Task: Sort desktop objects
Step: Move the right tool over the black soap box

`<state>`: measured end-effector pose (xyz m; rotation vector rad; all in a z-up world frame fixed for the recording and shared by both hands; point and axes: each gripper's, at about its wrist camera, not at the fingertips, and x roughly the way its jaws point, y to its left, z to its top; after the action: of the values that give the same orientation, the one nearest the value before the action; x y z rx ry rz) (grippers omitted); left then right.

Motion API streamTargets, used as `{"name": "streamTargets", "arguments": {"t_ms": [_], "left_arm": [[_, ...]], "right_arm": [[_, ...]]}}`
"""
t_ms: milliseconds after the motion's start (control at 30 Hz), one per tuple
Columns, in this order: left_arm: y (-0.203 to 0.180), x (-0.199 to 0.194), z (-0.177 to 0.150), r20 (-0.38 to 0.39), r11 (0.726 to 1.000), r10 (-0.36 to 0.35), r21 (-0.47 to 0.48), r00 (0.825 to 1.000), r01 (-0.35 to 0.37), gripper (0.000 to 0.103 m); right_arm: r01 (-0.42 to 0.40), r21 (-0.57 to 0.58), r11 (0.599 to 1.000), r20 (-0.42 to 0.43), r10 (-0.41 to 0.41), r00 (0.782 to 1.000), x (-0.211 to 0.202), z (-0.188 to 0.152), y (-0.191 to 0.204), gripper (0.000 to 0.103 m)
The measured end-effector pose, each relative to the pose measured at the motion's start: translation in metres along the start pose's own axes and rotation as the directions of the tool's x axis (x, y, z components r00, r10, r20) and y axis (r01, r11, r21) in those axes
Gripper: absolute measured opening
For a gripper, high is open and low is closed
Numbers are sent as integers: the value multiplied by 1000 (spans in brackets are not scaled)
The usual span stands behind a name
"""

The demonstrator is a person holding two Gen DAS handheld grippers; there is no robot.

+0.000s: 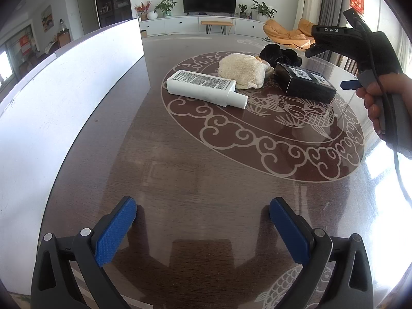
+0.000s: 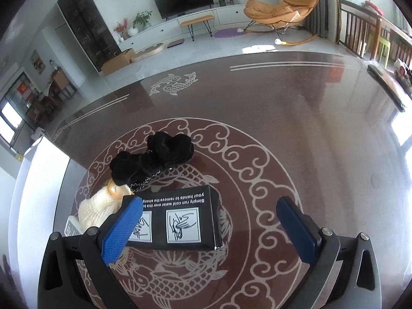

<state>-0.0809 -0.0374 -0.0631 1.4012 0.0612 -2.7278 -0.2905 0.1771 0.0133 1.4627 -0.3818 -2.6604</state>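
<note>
A: On the dark patterned table (image 1: 180, 180), four things are lying bunched together on the round motif: the white bottle (image 1: 203, 87) on its side, the cream knitted bundle (image 1: 244, 73) touching its far edge, the black box (image 2: 180, 216) just beside that, and the black fuzzy item (image 2: 154, 157) behind them.

B: So nothing is looking sorted?

A: I'm judging not. The white bin (image 1: 64, 103) is standing at the table's left edge, and its inside is not showing, so I cannot tell what it holds.

B: What are the grippers doing?

A: The right gripper (image 2: 209, 229) is hovering over the black box with its fingers spread wide, one blue pad crossing the box's left part, the other out past its right end. The left gripper (image 1: 203, 229) is hanging wide apart over bare table, holding nothing.

B: Then the whole pile is waiting.
</note>
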Motion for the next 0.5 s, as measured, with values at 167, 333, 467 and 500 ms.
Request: {"name": "streamTargets", "arguments": {"t_ms": [167,333,467,500], "left_arm": [[0,0,0,0,1000,1,-1,1000,-1,103],[-1,0,1,0,1000,1,0,1000,-1,103],[-1,0,1,0,1000,0,0,1000,0,103],[-1,0,1,0,1000,0,0,1000,0,103]], "right_arm": [[-16,54,998,-72,20,997,36,3,12,103],[-66,-44,997,-57,63,996,39,-8,30,103],[-129,-129,983,-88,118,989,36,-18,34,103],[-145,-158,977,-104,130,986,35,-21,36,103]]}}
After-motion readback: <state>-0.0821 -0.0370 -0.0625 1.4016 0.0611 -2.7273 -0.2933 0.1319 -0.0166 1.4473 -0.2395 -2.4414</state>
